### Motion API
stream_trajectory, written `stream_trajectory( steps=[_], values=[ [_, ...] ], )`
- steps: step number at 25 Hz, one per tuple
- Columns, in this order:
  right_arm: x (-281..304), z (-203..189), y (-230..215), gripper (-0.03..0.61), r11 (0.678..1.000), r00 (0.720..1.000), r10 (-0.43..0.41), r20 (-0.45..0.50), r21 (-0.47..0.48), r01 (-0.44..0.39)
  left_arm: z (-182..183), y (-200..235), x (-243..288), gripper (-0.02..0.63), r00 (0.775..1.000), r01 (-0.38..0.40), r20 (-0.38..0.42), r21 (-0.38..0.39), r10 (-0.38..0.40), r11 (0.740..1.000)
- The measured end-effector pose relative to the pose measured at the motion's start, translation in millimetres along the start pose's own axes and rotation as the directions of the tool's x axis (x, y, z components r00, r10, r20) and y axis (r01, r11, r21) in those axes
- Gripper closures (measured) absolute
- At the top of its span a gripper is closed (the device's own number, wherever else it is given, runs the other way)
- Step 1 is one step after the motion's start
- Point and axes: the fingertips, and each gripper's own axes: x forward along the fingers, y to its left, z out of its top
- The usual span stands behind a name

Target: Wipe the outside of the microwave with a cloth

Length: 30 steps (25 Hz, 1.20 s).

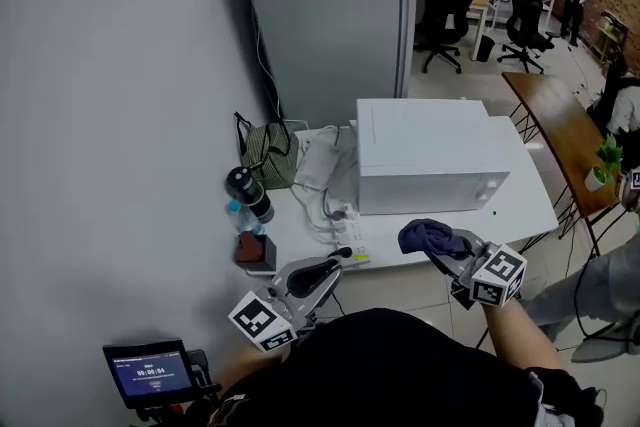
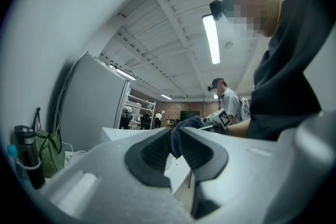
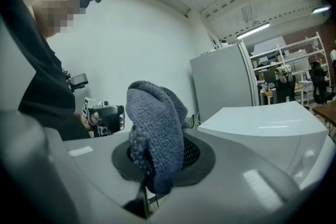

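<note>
The white microwave [image 1: 430, 155] stands on a white table [image 1: 520, 205], and it also shows as the microwave [image 3: 268, 123] to the right of my right jaws. My right gripper [image 1: 441, 251] hovers just off the table's front edge, below the microwave's front, shut on a dark blue cloth [image 1: 428, 237]. That cloth [image 3: 155, 134] bulges up between the jaws. My left gripper [image 1: 338, 258] is lower left, near the table's front edge, with its jaws together and nothing in them. Past its tips I see the cloth [image 2: 186, 123] from afar.
A grey fridge [image 1: 335, 25] stands behind the table. A green bag [image 1: 265, 155], a black bottle [image 1: 250, 193] and cables with a power strip [image 1: 345, 225] lie left of the microwave. A wooden table [image 1: 565, 130] and another person [image 1: 600, 295] are at the right.
</note>
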Motion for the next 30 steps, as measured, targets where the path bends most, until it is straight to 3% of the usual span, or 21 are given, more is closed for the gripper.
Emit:
stream_trajectory(
  steps=[6,9,13,16,20,24,26,27,28,30],
  values=[
    [38,12,-35,0.531,0.996,0.996,0.066,-0.06,-0.057,-0.069,-10,56,17,0.568,0.999,-0.039,-0.026,-0.018,0.038,0.999],
    [60,23,-71,0.531,0.972,0.978,0.193,-0.076,-0.121,-0.201,-22,75,40,0.568,0.988,-0.141,-0.069,-0.003,0.141,0.99],
    [106,38,-105,0.531,0.872,0.894,0.415,-0.166,-0.208,-0.443,-60,106,56,0.568,0.932,-0.351,-0.093,-0.002,0.35,0.936],
    [148,64,-124,0.531,0.785,0.834,0.501,-0.23,-0.284,-0.55,-60,129,62,0.568,0.896,-0.438,-0.079,-0.006,0.436,0.899],
    [183,74,-130,0.529,0.729,0.785,0.532,-0.318,-0.3,-0.615,-57,145,54,0.568,0.86,-0.507,-0.095,-0.031,0.502,0.862],
    [206,72,-121,0.531,0.668,0.751,0.514,-0.414,-0.356,-0.653,-63,151,45,0.571,0.851,-0.513,-0.136,-0.014,0.507,0.858],
    [228,68,-109,0.529,0.621,0.699,0.52,-0.492,-0.344,-0.704,-69,162,40,0.574,0.856,-0.503,-0.153,-0.027,0.494,0.864],
    [240,62,-102,0.529,0.583,0.655,0.524,-0.545,-0.331,-0.742,-74,169,39,0.575,0.858,-0.501,-0.158,-0.041,0.489,0.865],
    [252,54,-96,0.529,0.536,0.6,0.526,-0.602,-0.313,-0.784,-80,176,39,0.577,0.859,-0.5,-0.159,-0.06,0.486,0.864],
    [276,27,-86,0.531,0.419,0.463,0.509,-0.726,-0.261,-0.87,-93,189,37,0.577,0.862,-0.5,-0.15,-0.099,0.483,0.861]
  ],
)
